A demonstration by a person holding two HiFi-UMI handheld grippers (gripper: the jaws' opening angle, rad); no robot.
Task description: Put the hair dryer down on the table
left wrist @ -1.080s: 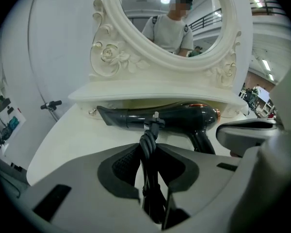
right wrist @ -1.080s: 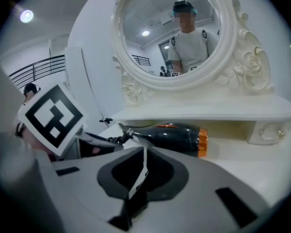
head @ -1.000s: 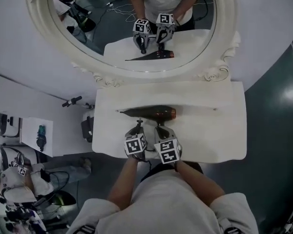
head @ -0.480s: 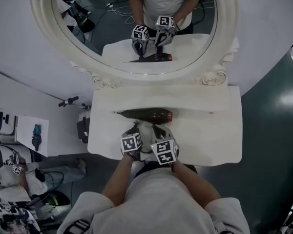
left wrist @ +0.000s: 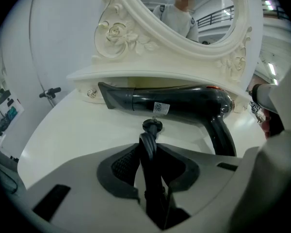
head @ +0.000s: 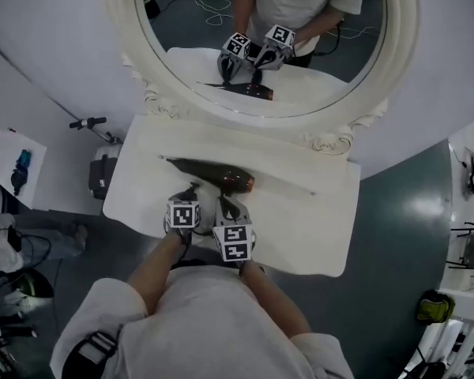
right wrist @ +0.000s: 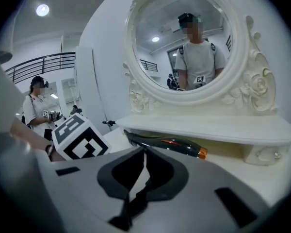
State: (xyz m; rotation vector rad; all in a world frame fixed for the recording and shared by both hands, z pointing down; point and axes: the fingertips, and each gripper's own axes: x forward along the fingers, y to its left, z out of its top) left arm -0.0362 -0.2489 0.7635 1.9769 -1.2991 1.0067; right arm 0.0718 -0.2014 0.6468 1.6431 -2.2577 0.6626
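Note:
The black hair dryer [head: 209, 173] lies on its side on the white dressing table [head: 316, 231], nozzle to the left, orange-ringed rear end to the right. In the left gripper view the dryer [left wrist: 184, 103] stretches across just ahead, its handle [left wrist: 223, 136] pointing back toward me. My left gripper [left wrist: 150, 147] is shut on a black twisted cord [left wrist: 149, 154] that stands up between the jaws. It sits just in front of the dryer [head: 191, 191]. My right gripper [right wrist: 144, 152] is shut with nothing seen between its jaws, beside the handle [head: 223, 204]. The dryer [right wrist: 167, 144] lies ahead of it.
An ornate white oval mirror [head: 395, 61] rises behind the table and reflects both grippers and the person. A raised shelf [left wrist: 150, 76] runs under it, right behind the dryer. A black box [head: 101, 174] stands on the floor at the left. Another person [right wrist: 36, 106] stands far left.
The head view has swung, so the table now looks tilted and shifted left. The dryer lies in the same spot on the table, and both grippers stay close at its front side.

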